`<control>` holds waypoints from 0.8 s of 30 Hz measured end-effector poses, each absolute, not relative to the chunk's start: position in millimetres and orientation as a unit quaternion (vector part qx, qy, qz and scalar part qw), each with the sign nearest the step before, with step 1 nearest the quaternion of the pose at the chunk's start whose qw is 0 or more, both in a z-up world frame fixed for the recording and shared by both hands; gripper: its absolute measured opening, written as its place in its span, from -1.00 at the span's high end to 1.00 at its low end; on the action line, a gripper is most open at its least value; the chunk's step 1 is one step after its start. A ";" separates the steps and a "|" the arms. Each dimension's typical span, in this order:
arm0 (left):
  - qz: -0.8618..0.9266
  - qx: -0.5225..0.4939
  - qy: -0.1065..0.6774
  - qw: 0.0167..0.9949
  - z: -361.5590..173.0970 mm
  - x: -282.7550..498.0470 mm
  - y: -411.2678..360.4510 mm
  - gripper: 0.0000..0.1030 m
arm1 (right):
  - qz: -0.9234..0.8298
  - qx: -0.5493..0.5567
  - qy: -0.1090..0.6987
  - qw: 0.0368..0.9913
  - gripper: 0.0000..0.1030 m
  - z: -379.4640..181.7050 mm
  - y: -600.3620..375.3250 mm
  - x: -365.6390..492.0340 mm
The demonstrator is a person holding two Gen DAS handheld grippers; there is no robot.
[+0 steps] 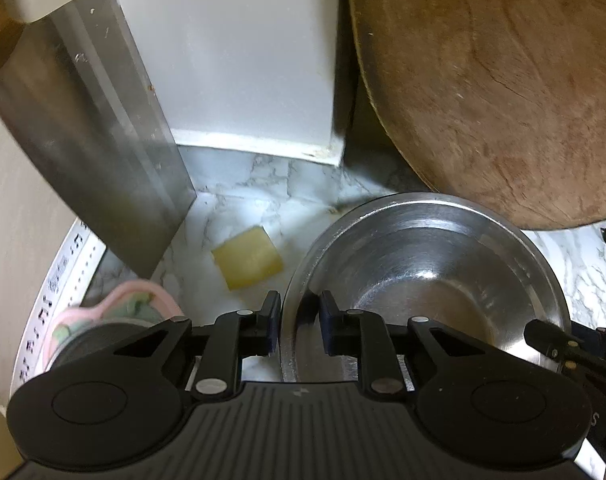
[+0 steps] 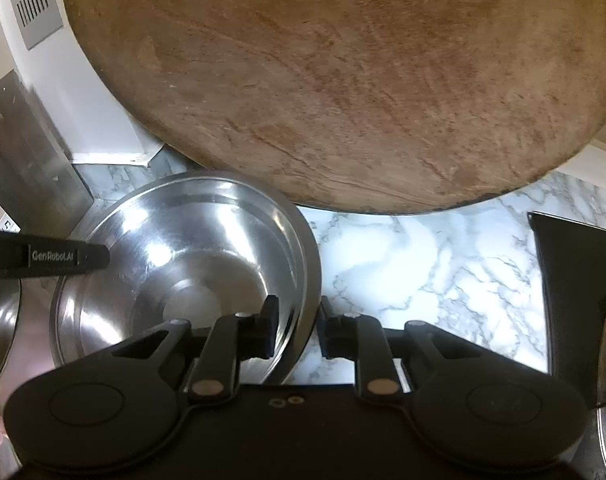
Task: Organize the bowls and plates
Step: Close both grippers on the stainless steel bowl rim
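bowl: steel bowl (image 1: 431, 280) sits upright on marble tabletop (image 1: 239, 204), in front of round wood board (image 1: 499, 88) that leans up behind it
left claw: left claw (image 1: 300, 326) pinching bowl's left rim, one pad outside, one inside
right claw: right claw (image 2: 296, 330) pinching the bowl's (image 2: 183, 276) right rim, one pad in, one out; both claws on opp sides of same bowl
left view only: cleaver blade (image 1: 83, 128) slanting down at left, yellowish block (image 1: 247, 258) lying on tabletop just left of bowl, pink-green thing (image 1: 115, 312) near left claw, white box (image 1: 231, 52) at back; right claw's tip pokes in at far right
right view only: black object (image 2: 575, 300) at right on tabletop (image 2: 423, 264), vent grille (image 2: 33, 4) top left, wood board (image 2: 343, 80) filling most of top; left claw's finger reaches in from left over bowl rim
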State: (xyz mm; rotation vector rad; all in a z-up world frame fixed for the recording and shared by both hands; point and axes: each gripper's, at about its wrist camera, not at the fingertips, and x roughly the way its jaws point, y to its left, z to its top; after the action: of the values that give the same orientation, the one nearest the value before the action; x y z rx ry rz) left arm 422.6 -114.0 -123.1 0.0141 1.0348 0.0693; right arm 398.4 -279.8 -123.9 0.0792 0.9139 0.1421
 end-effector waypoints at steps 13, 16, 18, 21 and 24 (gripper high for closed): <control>0.009 0.028 0.478 0.878 -96.5 359.9 -131.8 0.62 | 0.061 0.026 0.424 0.903 0.67 -96.1 -297.3 349.0; 0.001 0.027 0.476 0.879 -88.1 340.3 -130.5 0.62 | 0.061 0.024 0.418 0.906 0.67 -87.3 -297.0 331.8; -0.004 0.024 0.476 0.879 -84.1 327.3 -128.6 0.62 | 0.062 0.026 0.417 0.907 0.67 -81.5 -297.4 319.7; -0.009 0.021 0.473 0.881 -77.3 306.9 -125.8 0.62 | 0.062 0.026 0.413 0.908 0.67 -73.8 -296.9 301.3; -0.011 0.014 0.469 0.883 -71.7 287.1 -121.5 0.62 | 0.062 0.024 0.408 0.911 0.67 -68.2 -295.2 282.5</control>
State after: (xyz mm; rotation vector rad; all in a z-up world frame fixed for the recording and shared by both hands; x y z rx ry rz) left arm 287.1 -121.5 -71.7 0.0287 0.9773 -0.0230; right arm 282.5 -295.2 -68.2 0.0499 0.8415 0.1277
